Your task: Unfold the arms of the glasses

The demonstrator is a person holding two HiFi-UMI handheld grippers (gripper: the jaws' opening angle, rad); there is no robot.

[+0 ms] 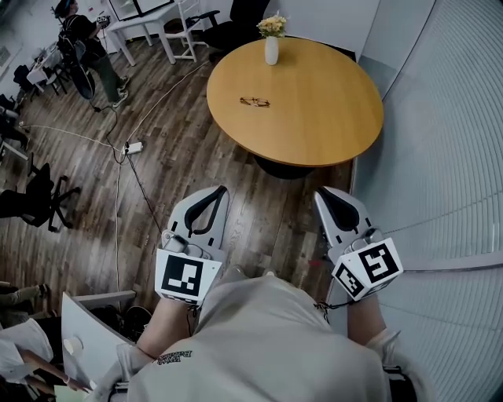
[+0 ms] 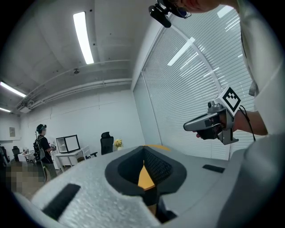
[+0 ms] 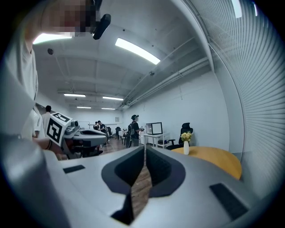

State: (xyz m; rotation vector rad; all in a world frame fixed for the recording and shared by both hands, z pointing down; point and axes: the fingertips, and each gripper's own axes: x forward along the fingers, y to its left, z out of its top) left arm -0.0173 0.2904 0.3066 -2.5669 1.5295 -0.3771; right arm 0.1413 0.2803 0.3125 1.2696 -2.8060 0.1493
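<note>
Well short of the glasses (image 1: 255, 102), left tongs (image 1: 222, 190) and right tongs (image 1: 321, 195) are closed.

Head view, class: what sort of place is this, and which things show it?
Probably an office or lab: a round wooden table with a flower vase, black office chairs, white desks and window blinds.

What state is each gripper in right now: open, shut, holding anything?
Left gripper: shut, holding nothing.
Right gripper: shut, holding nothing.
</note>
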